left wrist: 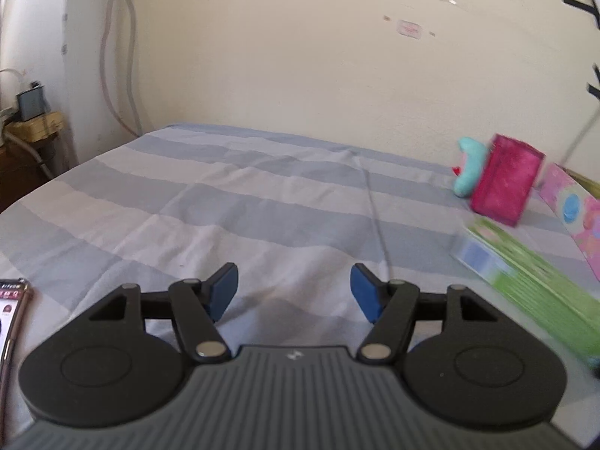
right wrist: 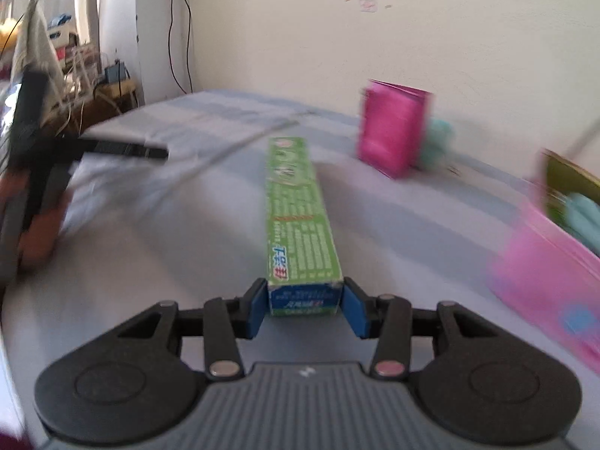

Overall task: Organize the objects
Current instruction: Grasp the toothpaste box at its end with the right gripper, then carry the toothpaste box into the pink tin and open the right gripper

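Gripping the green toothpaste box (right wrist: 300,221), right claw (right wrist: 305,305) near pink bin (right wrist: 543,281)

The left tongs (left wrist: 294,292) hovered low over the bed, blue pads (left wrist: 225,290) spread wide apart with nothing between them. The right tongs (right wrist: 305,307) pointed forward and level, their blue pads (right wrist: 257,309) pressed against both sides of the near end of a long green box (right wrist: 300,217).
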Demonstrator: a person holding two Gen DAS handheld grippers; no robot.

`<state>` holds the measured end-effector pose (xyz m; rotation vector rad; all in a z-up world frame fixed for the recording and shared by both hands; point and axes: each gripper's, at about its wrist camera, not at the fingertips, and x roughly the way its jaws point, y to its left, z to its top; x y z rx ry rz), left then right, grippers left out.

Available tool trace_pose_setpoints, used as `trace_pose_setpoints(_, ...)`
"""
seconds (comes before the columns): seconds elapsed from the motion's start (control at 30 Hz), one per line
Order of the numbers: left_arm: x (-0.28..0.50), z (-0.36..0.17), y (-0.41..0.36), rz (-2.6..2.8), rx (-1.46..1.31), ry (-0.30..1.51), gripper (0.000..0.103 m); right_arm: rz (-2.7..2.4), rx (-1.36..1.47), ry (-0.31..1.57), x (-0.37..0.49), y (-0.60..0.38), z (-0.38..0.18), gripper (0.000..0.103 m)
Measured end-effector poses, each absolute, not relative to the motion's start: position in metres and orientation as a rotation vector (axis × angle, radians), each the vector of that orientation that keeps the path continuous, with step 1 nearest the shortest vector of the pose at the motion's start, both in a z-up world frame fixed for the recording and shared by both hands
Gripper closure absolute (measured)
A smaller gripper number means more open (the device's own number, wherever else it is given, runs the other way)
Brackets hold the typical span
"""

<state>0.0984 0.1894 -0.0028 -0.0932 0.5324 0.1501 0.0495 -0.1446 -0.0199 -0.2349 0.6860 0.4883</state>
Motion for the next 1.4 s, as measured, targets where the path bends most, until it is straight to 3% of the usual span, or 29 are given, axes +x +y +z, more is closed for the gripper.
trace_pose_setpoints(0.17, 0.095, 0.003, 0.159, -0.024, -0.173, 0.605, 0.035, 0.252, -0.197, 0.687, 0.004, -0.223, -0.018, 0.062)
trace_pose_setpoints(0.37, 0.09, 0.018, 0.09, -0.254, -0.241, 0.617, 0.035, 0.083, 0.062, 0.659, -0.02, -0.29, -0.016, 0.06)
trace_pose_setpoints(0.6, 0.091, 0.012, 0.06, -0.251, -0.176, 0.669, 0.035, 0.217, 0.029, 0.6, -0.022, -0.263, -0.014, 0.055)
trace_pose_setpoints(0.97, 0.107, -0.002, 0.059, -0.394, -0.311, 0.768, 0.033, 0.312, -0.002, 0.622, 0.003, -0.238, -0.024, 0.051)
trace_pose_setpoints(1.2, 0.102, -0.004, 0.037, -0.397, -0.274, 0.744, 0.03, 0.329, -0.02, 0.635, 0.015, -0.23, -0.029, 0.042)
trace_pose_setpoints(1.4, 0.1, -0.001, 0.022, -0.427, -0.279, 0.756, 0.031, 0.265, -0.006, 0.606, 0.002, -0.241, -0.024, 0.043)
